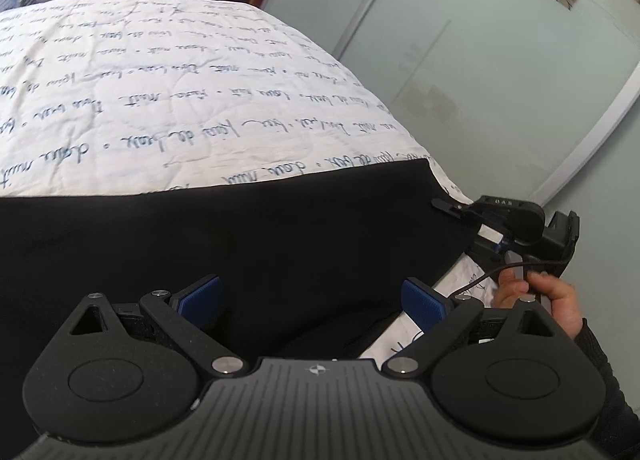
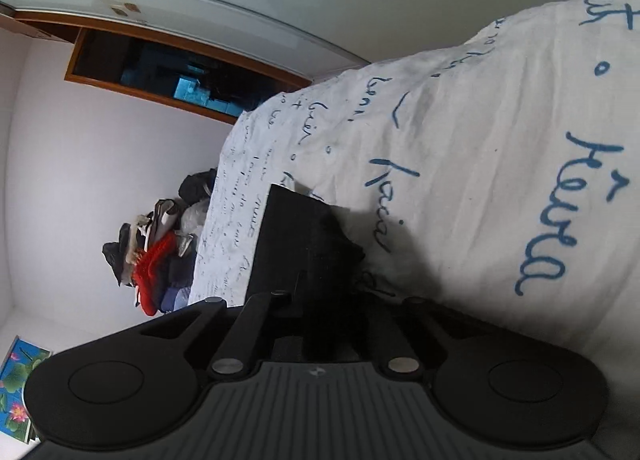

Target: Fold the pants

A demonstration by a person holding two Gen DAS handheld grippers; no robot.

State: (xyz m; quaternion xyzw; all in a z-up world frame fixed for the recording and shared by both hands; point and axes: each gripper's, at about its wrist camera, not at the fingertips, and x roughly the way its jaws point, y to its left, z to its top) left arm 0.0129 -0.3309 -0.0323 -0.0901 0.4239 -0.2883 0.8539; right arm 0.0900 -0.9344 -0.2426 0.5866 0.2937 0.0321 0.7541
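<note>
Left wrist view shows the black pants [image 1: 224,236] spread flat as a broad dark panel on the white quilt [image 1: 168,99] with its blue handwriting print, right at the quilt's near edge. The left gripper [image 1: 311,300] hovers over the pants with its blue pads [image 1: 200,298] standing wide apart and nothing between them; whether the fingertips touch the cloth I cannot tell. Off the quilt's right-hand corner the right gripper [image 1: 516,227] sits against the edge of the pants, the person's right hand [image 1: 544,300] wrapped round its handle with a thin black cable trailing by it.

The right wrist view is tipped on its side. There the right gripper [image 2: 320,292] has its fingers drawn close together with dark cloth bunched between them, so it appears to be pinching a corner or edge of the pants [image 2: 296,232], which lie as a black slab on the quilt [image 2: 480,163]. Beyond the quilt's far end there is a heap of clothes [image 2: 156,260] against the wall, and a dark doorway [image 2: 180,75] in a wooden frame.

As for progress, the pants look smooth with straight edges, which suggests they are laid out or perhaps folded once already, though I cannot count layers. At least one more fold seems left: the right side is gripped, while the left tongs have yet to take hold of anything.
</note>
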